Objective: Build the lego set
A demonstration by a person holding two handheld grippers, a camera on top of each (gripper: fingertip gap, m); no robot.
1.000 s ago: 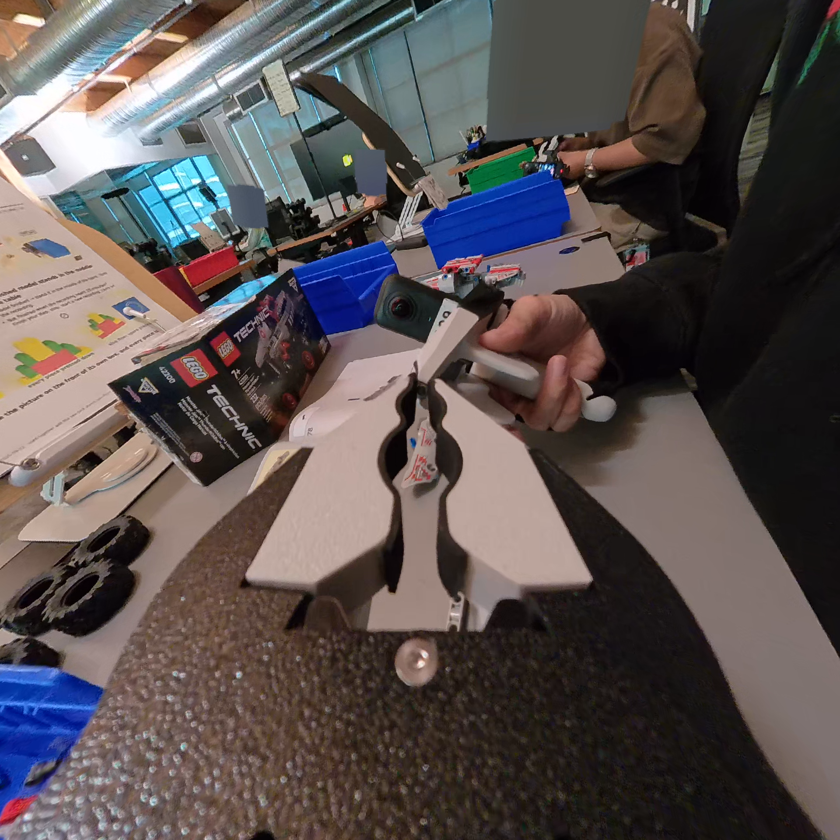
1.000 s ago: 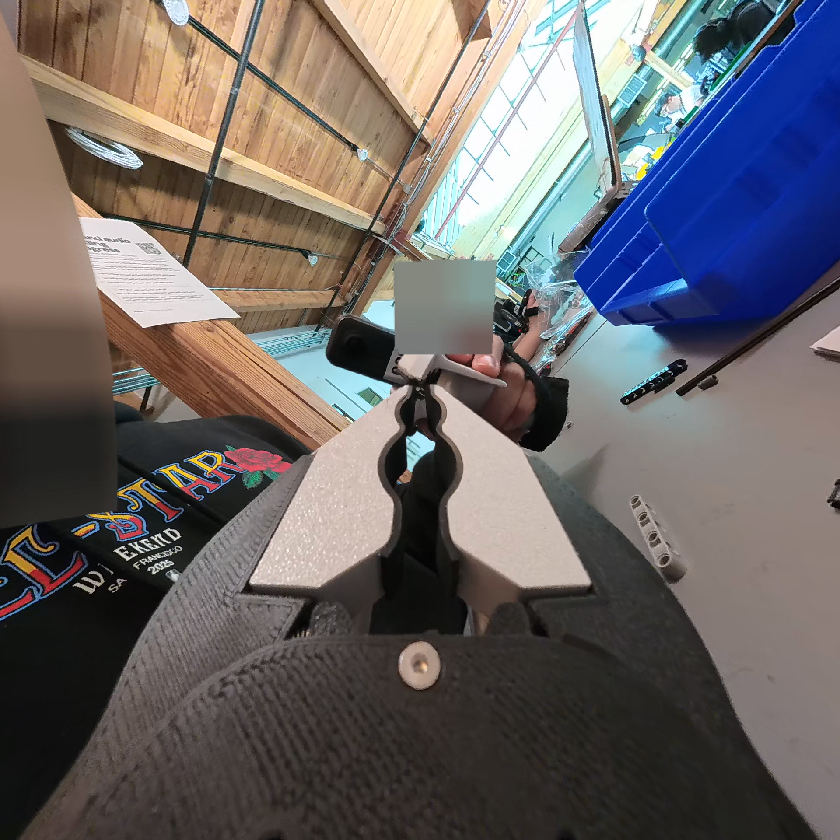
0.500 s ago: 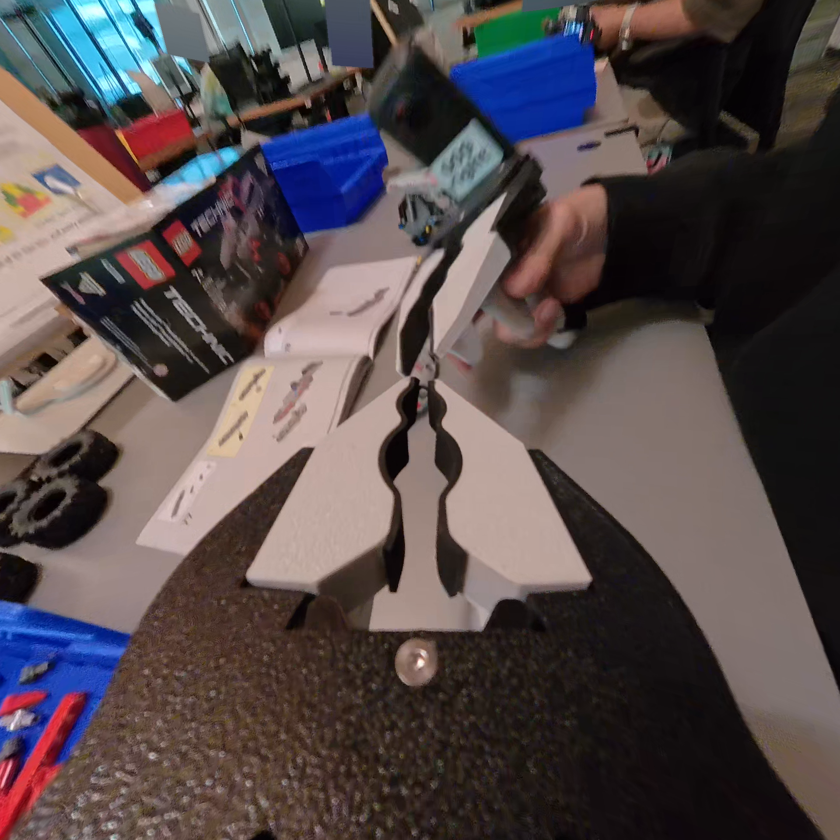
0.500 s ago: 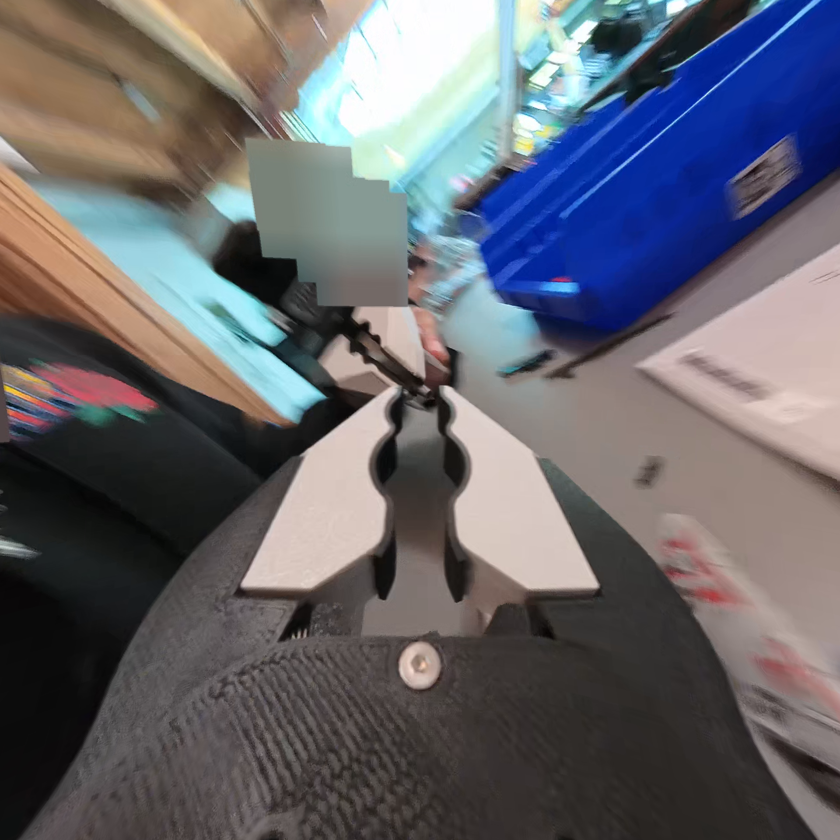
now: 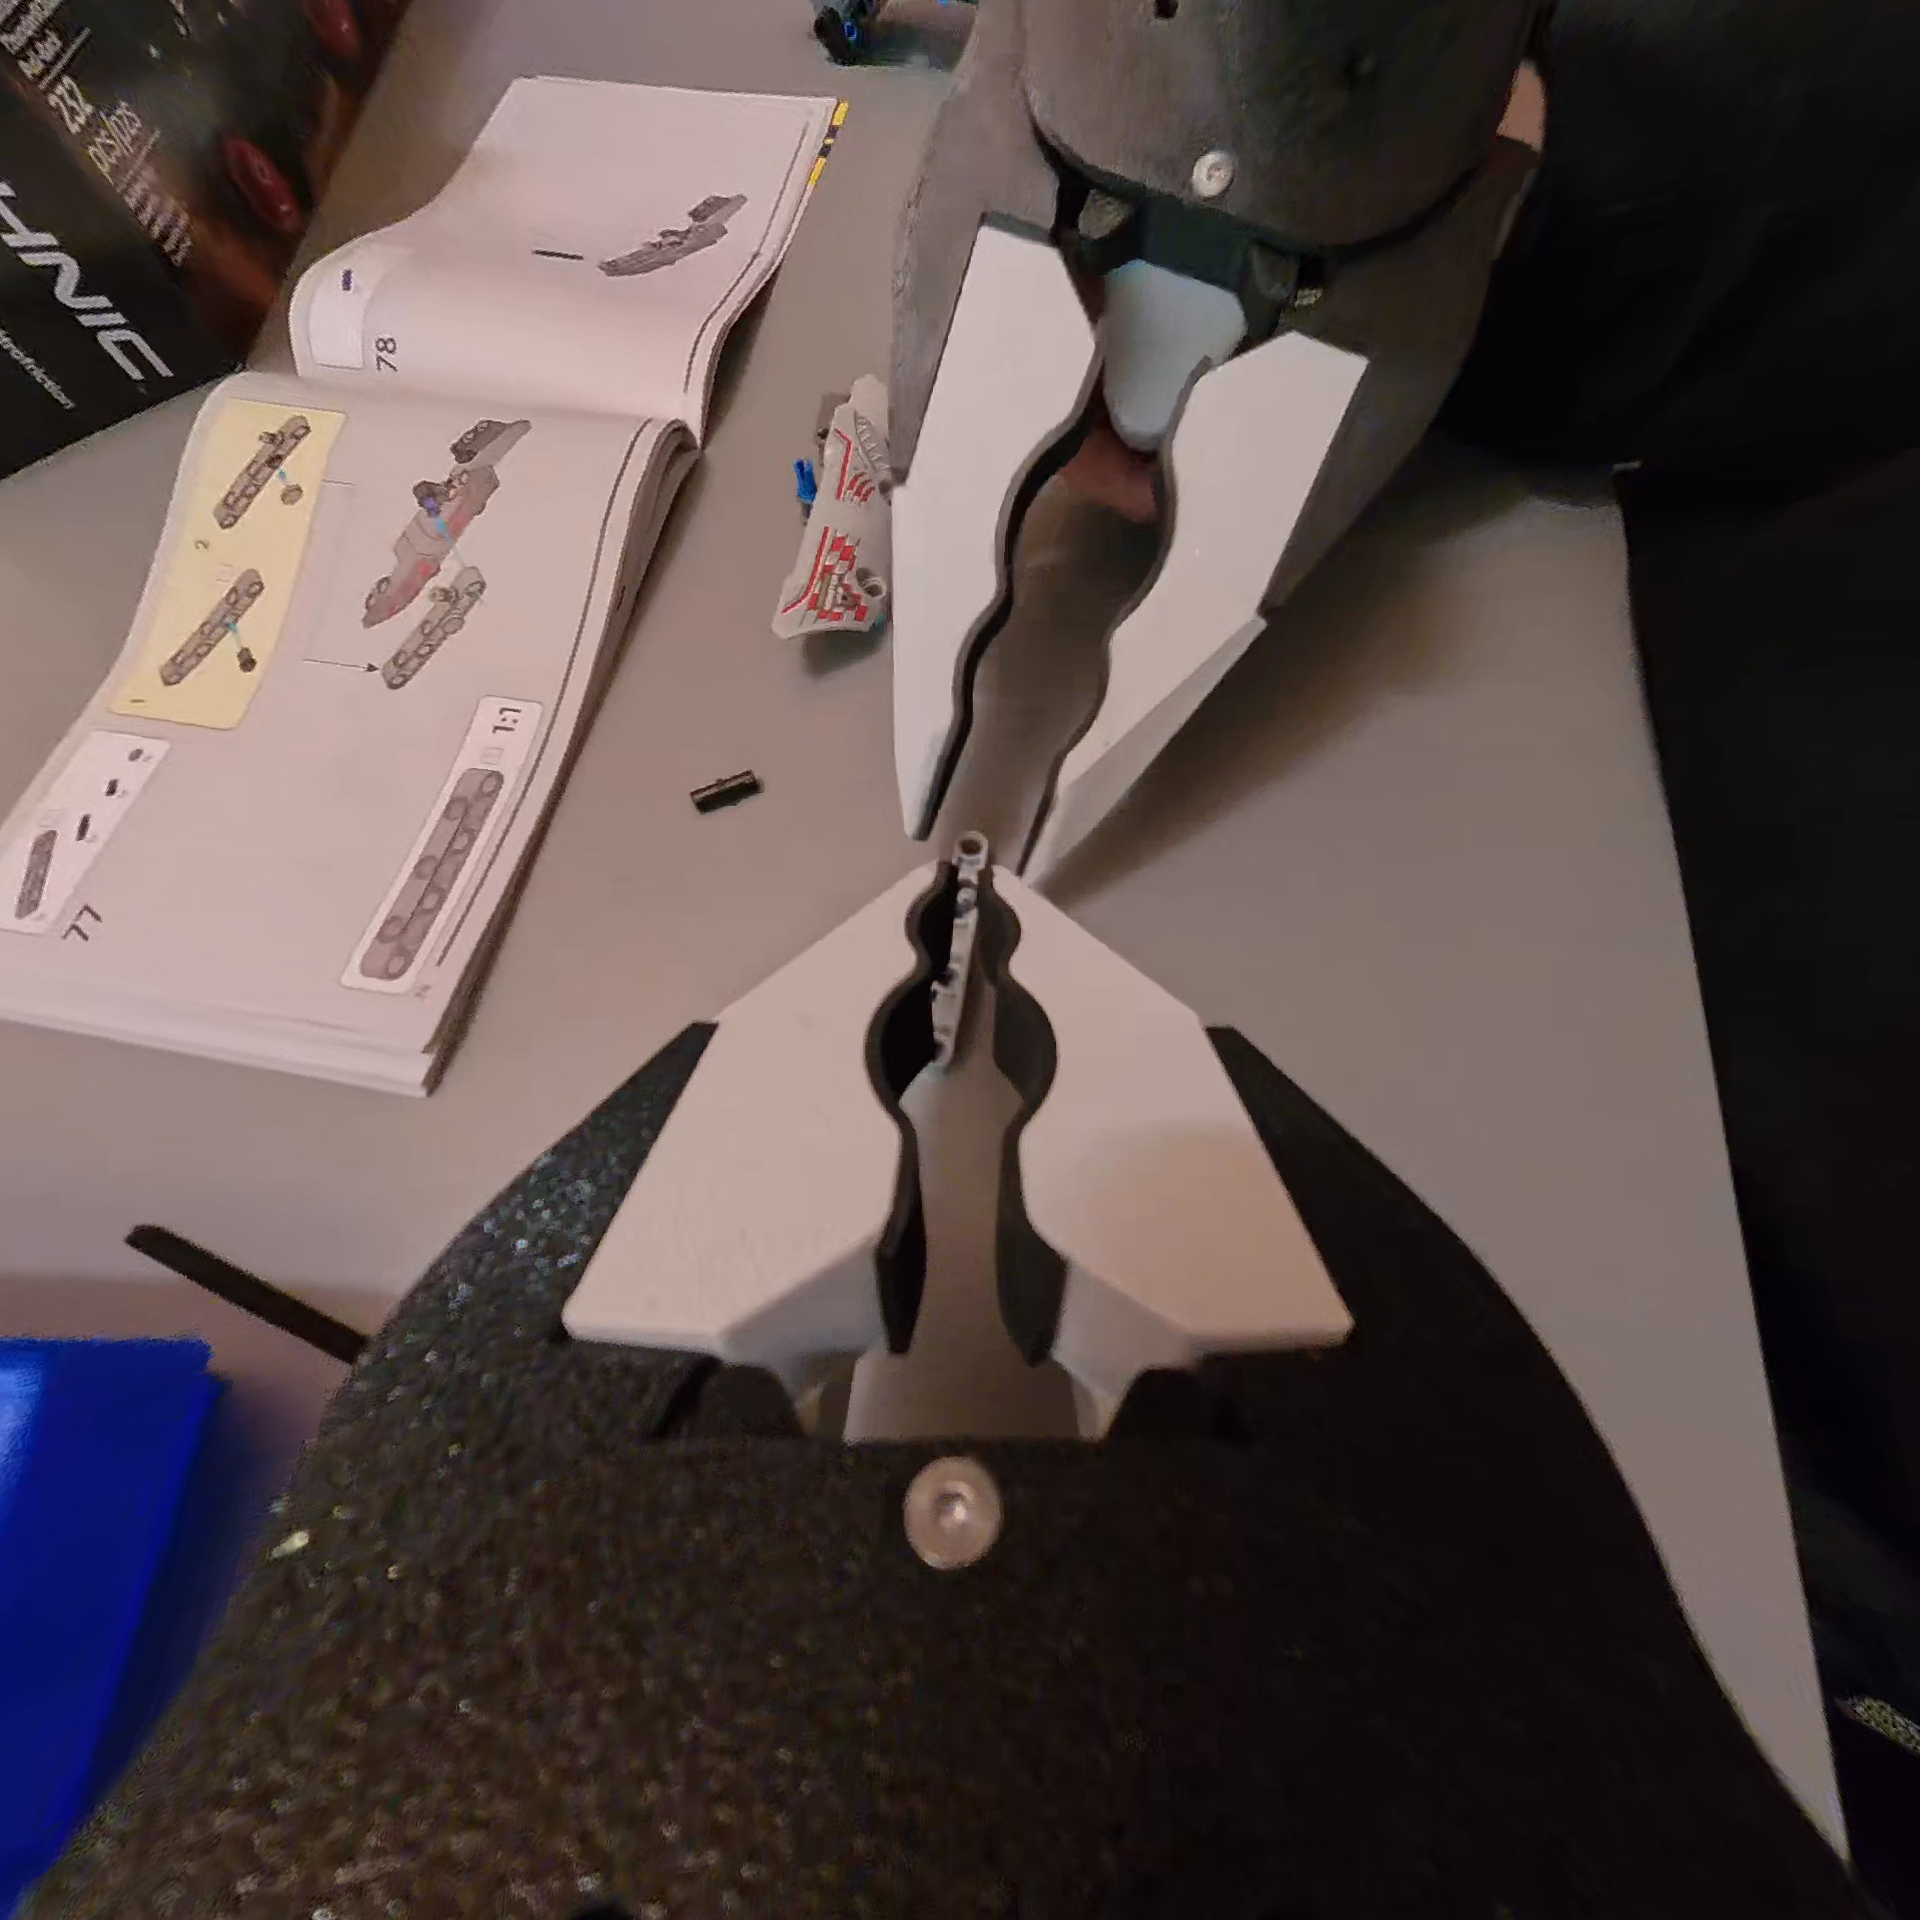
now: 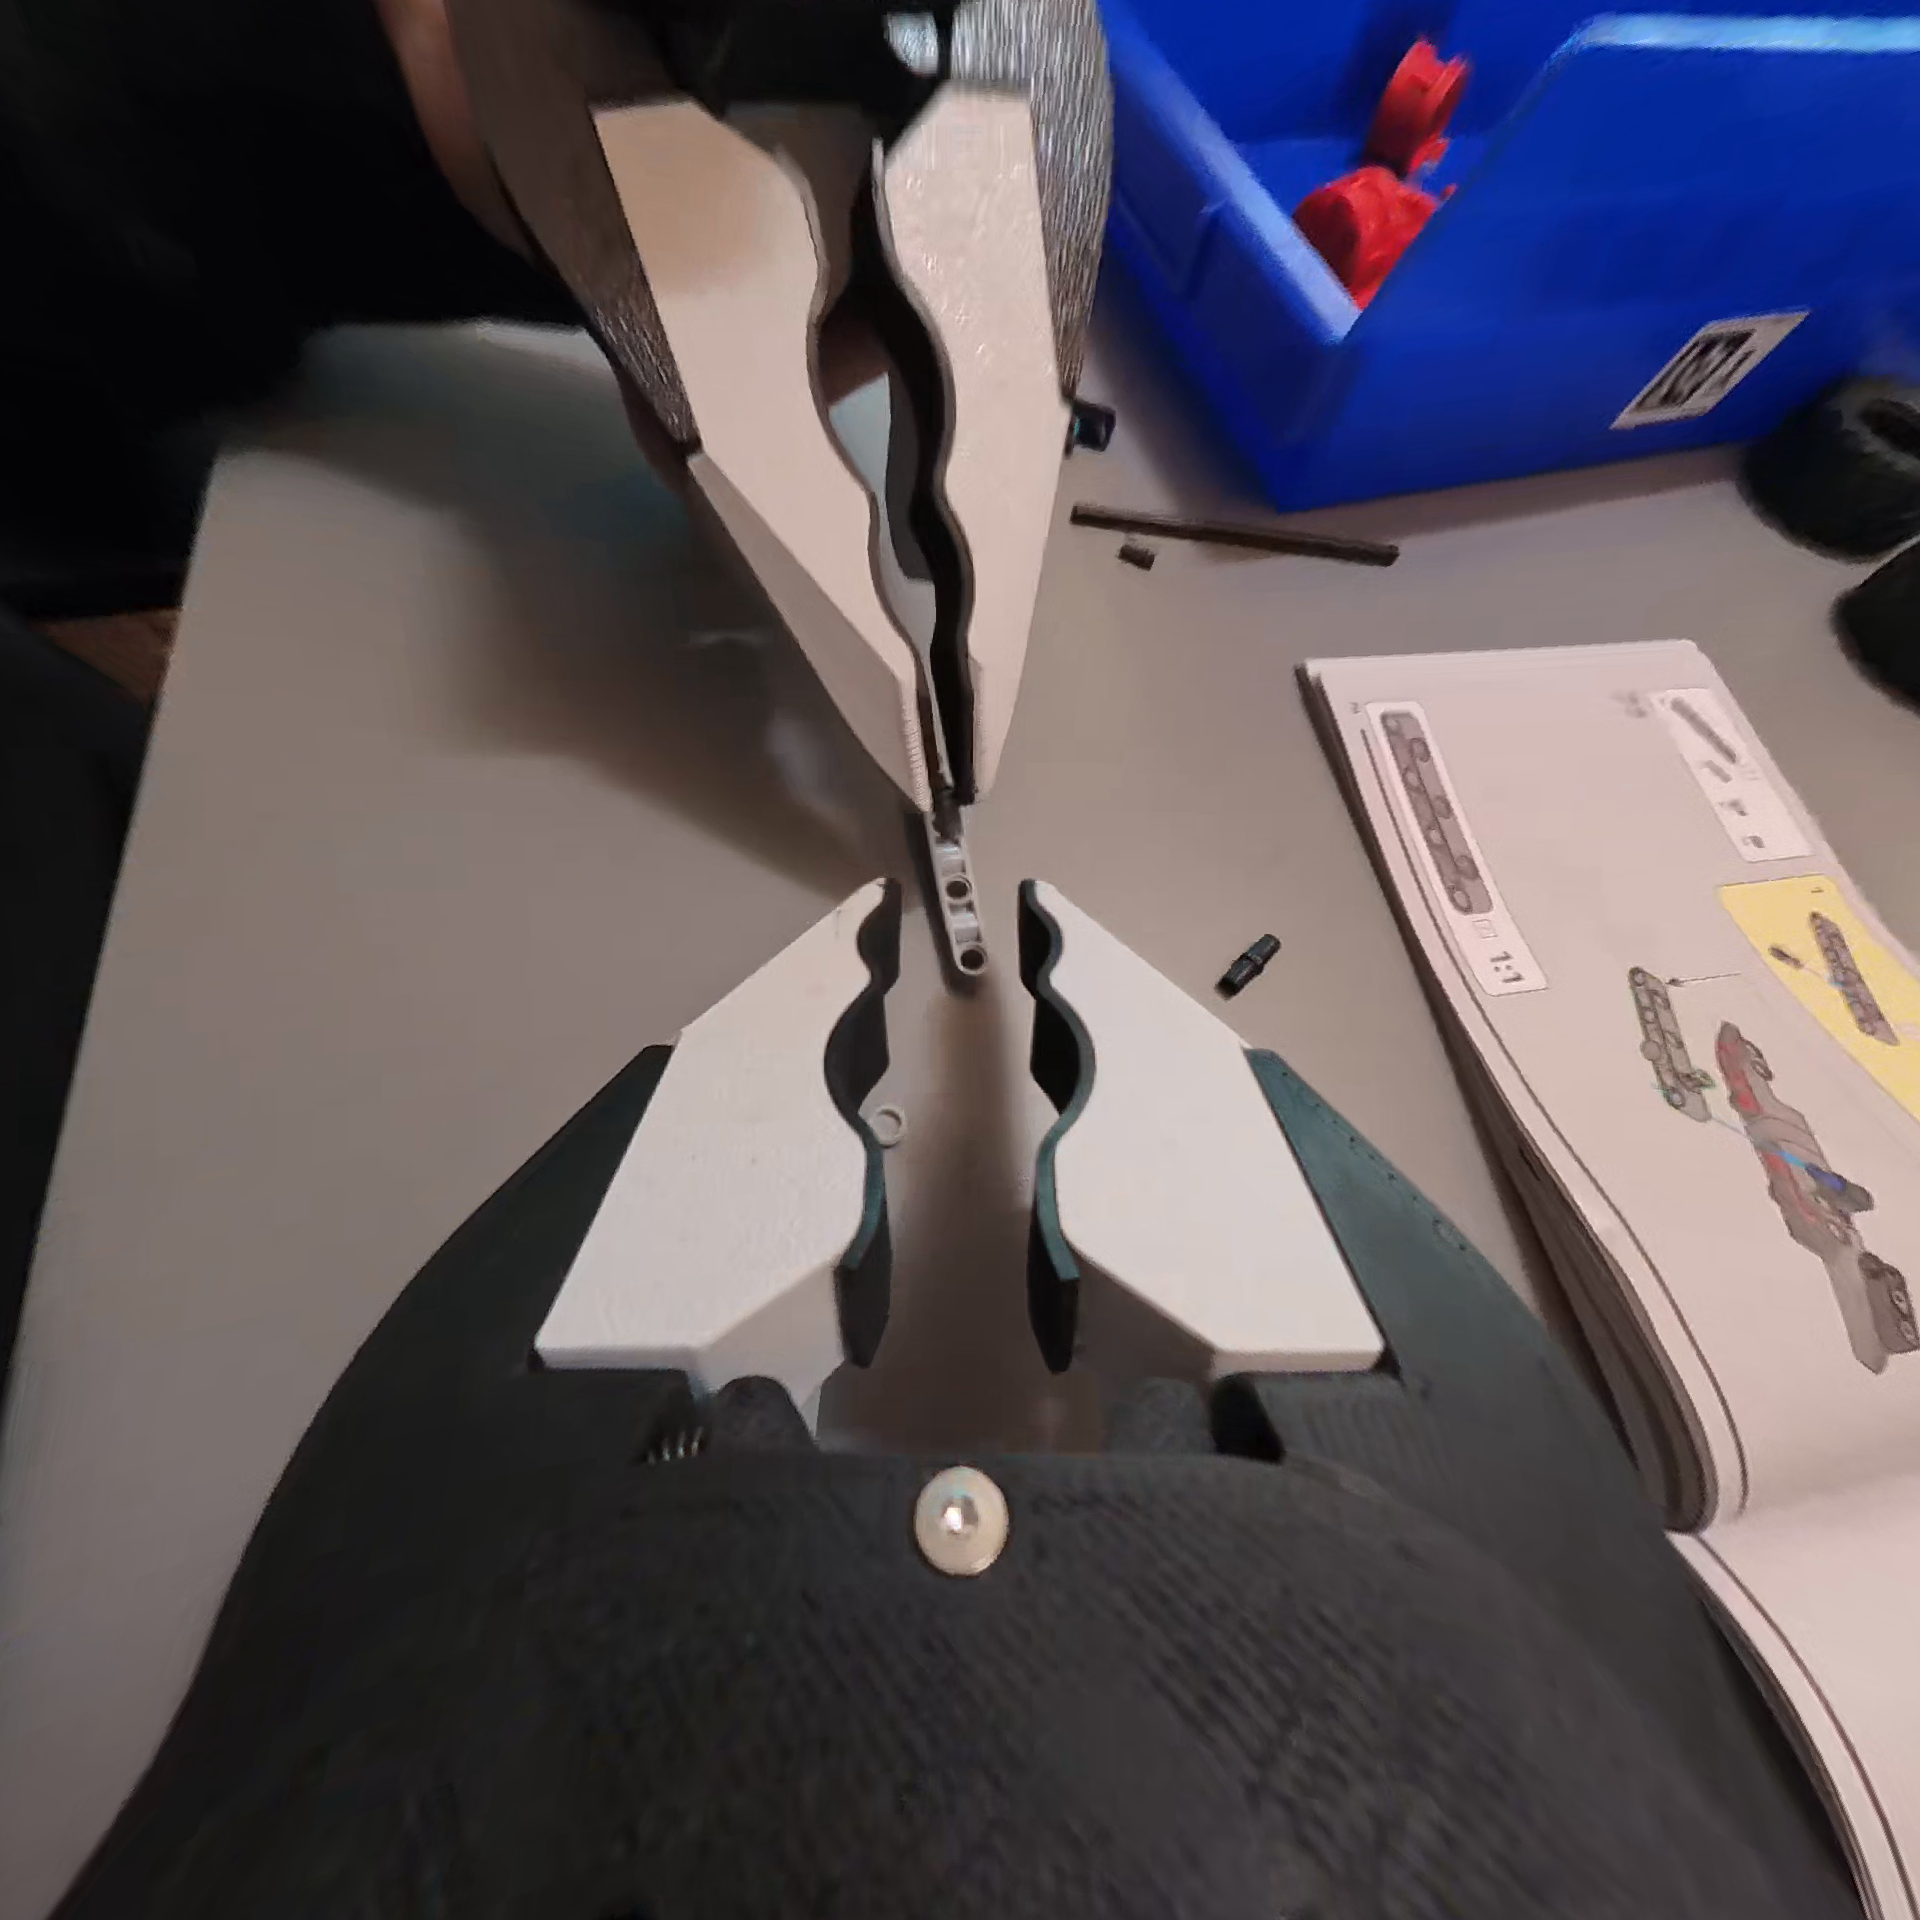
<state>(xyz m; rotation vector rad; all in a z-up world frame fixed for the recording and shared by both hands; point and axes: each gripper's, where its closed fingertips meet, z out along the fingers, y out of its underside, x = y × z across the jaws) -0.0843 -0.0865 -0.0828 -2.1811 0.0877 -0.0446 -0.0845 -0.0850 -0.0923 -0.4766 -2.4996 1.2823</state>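
My left gripper is shut on a light grey holed Lego beam, whose end sticks out past the tips. My right gripper is open and faces it tip to tip just above the grey table. The beam's free end sits between the right fingertips without touching them. The right gripper also shows in the left wrist view, and the left gripper in the right wrist view. A grey panel with red stickers lies on the table. A black pin lies beside the booklet and also shows in the right wrist view.
An open instruction booklet lies left of the grippers and shows in the right wrist view. A blue bin holds red wheels. A black axle, black tyres, a small grey ring and the set's box are nearby. Left and right tips are no more than a few centimetres apart. My right tips are roughly 6 cm from the black pin. It is also in sight in the right wrist view.
Both grippers swung down from pointing into the room to the table. The right gripper opened. The stickered panel seen between the left fingers now lies on the table; the left holds the grey beam.
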